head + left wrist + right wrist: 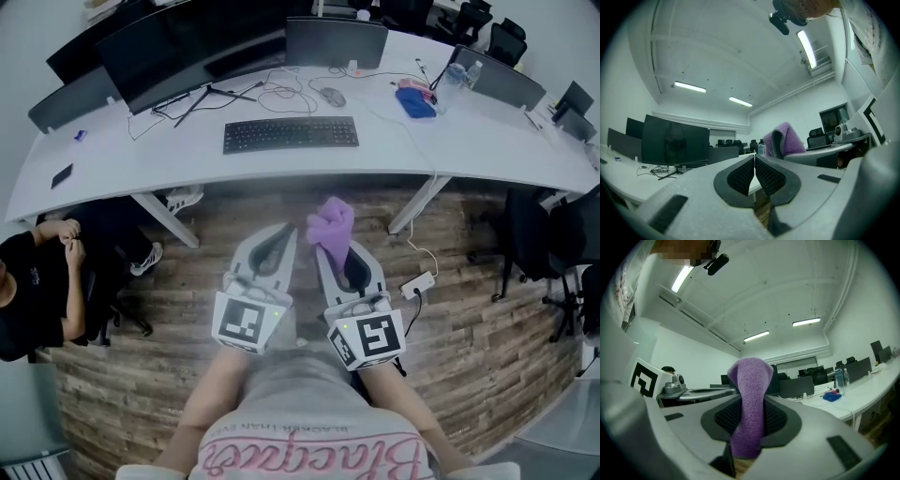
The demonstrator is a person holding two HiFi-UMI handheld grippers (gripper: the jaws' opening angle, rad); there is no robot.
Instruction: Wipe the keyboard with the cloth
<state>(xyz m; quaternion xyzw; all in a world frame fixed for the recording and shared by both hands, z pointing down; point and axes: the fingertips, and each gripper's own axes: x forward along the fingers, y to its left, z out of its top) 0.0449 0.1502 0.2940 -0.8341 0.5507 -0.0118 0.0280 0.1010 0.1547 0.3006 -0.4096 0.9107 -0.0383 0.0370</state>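
Keyboard [291, 134], black, lies flat on the long white table [141, 169] at the far side of the head view, with a mouse [332, 97] just beyond its right end and a dark monitor [187, 47] behind its left end. Well short of the table, over the wood-plank floor [206, 272], the two grippers are held side by side, both pointing toward the table. The left gripper [281, 232] carries nothing, and the right gripper [334, 251] has the purple cloth [330, 223] bunched up out of its tip. A seated person [37, 281] is at the left edge by the table's left end, and a white power strip [417, 284] lies on the floor to the right. In the left gripper view the fingers [740, 176] are pressed together at their tips with nothing between them. The cloth [788, 137] shows to the right, standing up from the other gripper, and the monitor [675, 140] stands on the table at the left. In the right gripper view the fingers [780, 420] pinch the cloth [749, 390], which rises between the dark pads as an upright folded roll and hangs a little below them. Far right on the table are a water bottle [840, 377] and a blue object [831, 397].
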